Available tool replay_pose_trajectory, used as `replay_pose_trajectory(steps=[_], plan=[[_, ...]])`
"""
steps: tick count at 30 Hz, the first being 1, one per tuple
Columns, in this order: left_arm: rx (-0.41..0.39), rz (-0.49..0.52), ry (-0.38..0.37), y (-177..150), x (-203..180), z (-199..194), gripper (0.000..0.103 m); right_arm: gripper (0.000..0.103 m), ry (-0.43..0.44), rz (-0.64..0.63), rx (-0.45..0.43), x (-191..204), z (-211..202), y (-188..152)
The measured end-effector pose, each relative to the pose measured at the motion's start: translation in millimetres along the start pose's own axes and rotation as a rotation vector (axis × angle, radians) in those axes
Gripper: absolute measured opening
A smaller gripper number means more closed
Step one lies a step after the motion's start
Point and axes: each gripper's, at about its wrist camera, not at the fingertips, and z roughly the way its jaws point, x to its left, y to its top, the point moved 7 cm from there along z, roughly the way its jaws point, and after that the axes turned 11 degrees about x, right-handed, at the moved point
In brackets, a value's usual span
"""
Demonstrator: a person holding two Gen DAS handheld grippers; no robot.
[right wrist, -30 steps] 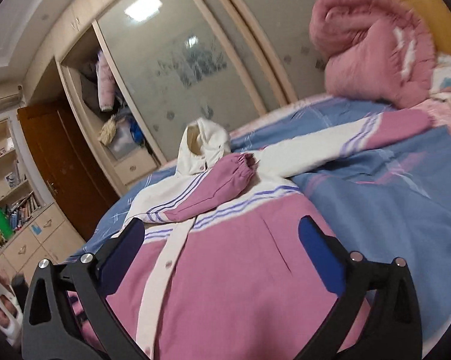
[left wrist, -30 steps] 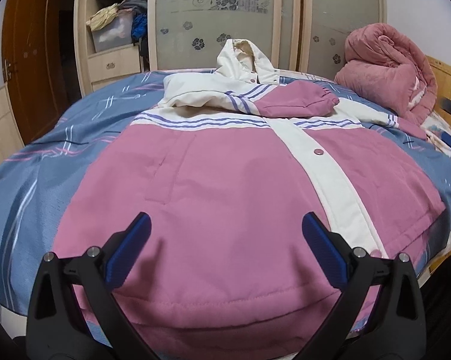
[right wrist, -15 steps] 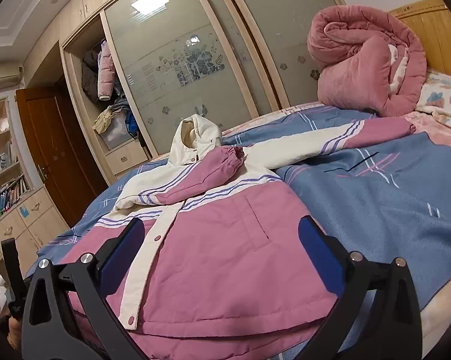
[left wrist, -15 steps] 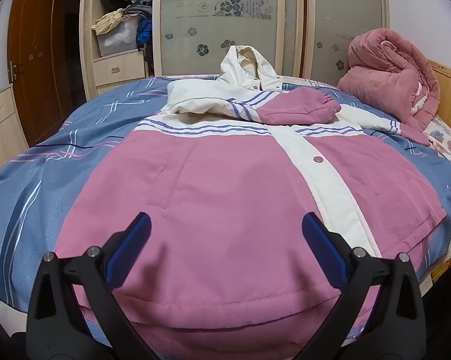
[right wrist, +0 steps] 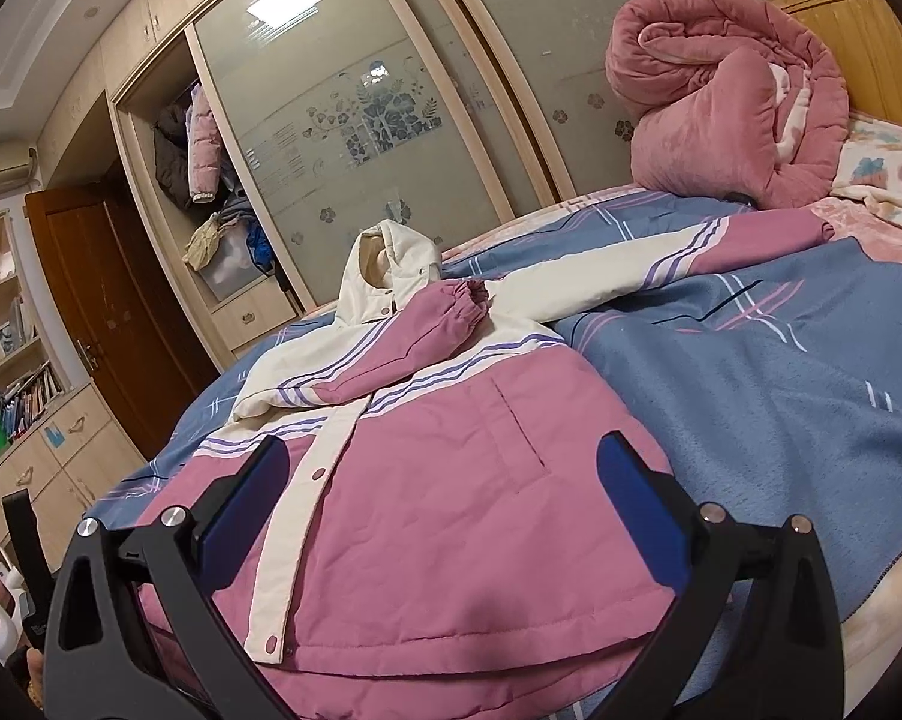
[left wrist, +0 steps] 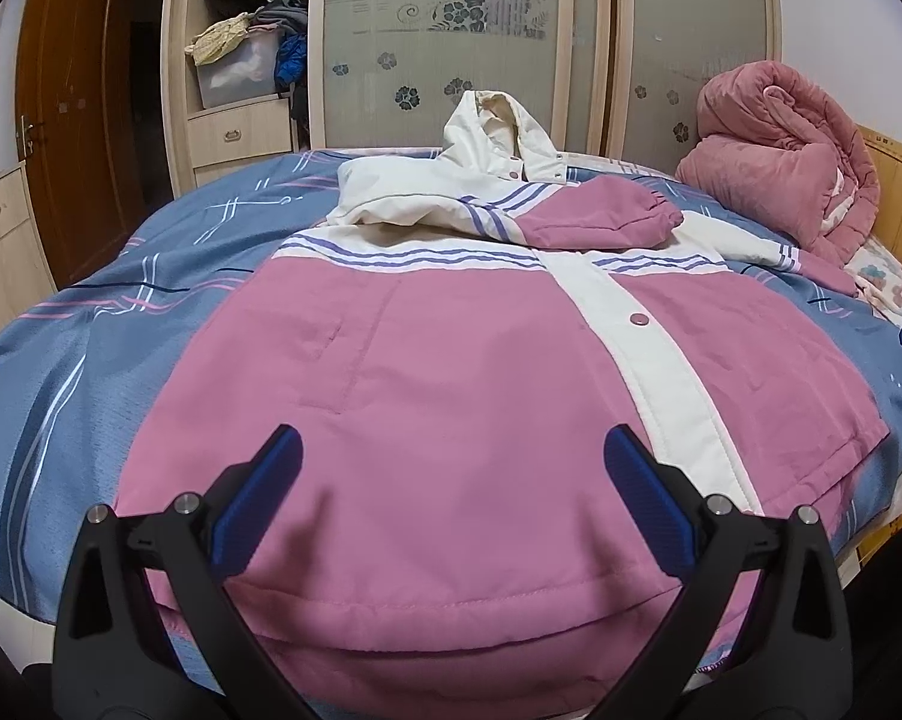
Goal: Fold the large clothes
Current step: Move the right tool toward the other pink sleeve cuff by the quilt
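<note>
My left gripper (left wrist: 451, 501) hangs over the hem of the jacket (left wrist: 451, 396), jaws spread wide and pinching nothing, blue pads (left wrist: 259, 495) clear of the cloth. My right gripper (right wrist: 442, 507) is the same: jaws spread, empty, poised above the lower front of the jacket (right wrist: 451, 516) near its hem. The jacket lies face up on the bed (left wrist: 91, 324), pink in the body with a white placket (left wrist: 649, 348) running down the front and purple stripes across the chest. Its hood (left wrist: 499, 132) stands up at the far end. One sleeve (left wrist: 595, 222) is folded across the chest, its pink cuff lying over the stripes; the other sleeve (right wrist: 661, 264), seen from my right camera, stretches out straight over the blue bedspread (right wrist: 781, 372) toward a rolled pink quilt (right wrist: 727, 96) by the wooden headboard (right wrist: 853, 18). The hem hangs at the near edge of the bed. Behind the bed stands a wardrobe (left wrist: 451, 36) with frosted sliding doors, one bay open and stuffed with clothes (left wrist: 253, 36). A brown door (left wrist: 73, 120) is at the far left.
</note>
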Motion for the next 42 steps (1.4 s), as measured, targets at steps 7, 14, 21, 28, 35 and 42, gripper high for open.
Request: replay_pose_trajectory(steps=[7,14,21,28,35,42], plan=[[-0.006,-0.006,-0.007,1,2,-4,0.101,0.102,0.005,-0.008,0.018,5,5,-2],[-0.01,-0.009,-0.018,2,0,-7,0.101,0.102,-0.028,0.005,-0.026,-4,-2,5],[-0.01,-0.02,-0.032,4,3,-8,0.101,0.102,-0.077,0.23,-0.057,-92,-11,58],[-0.008,-0.013,-0.037,5,1,-5,0.101,0.102,-0.064,0.575,-0.055,-271,22,147],[0.016,-0.008,-0.02,3,1,7,0.101,0.08,-0.107,0.749,-0.06,-381,64,165],[0.026,0.006,-0.029,5,-5,16,0.101,0.07,-0.223,0.809,0.05,-418,105,157]])
